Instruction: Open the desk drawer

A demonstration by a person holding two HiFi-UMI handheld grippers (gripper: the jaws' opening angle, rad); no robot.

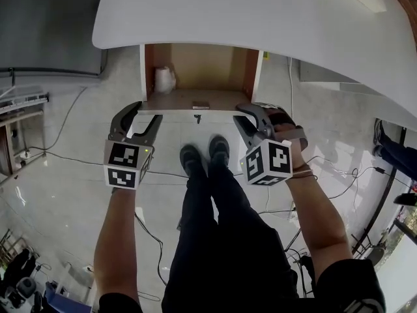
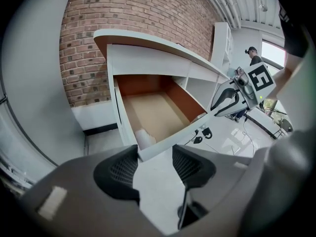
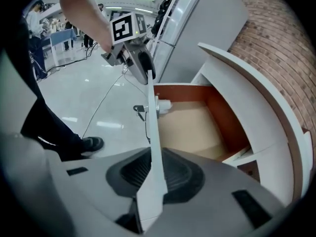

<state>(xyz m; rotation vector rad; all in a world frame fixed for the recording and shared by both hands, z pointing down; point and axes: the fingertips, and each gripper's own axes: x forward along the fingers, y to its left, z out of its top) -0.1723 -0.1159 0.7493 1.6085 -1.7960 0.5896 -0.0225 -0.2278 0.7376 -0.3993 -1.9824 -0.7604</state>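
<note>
No legible text, labels or numbers

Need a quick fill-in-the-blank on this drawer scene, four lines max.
1. The drawer under the desk is ___.
2. The right tool is clamped on the drawer's ___ panel.
3. The left tool has its jaws ___.
4. The wall behind the desk is made of ___.
Missing: open; front; apart; brick.
</note>
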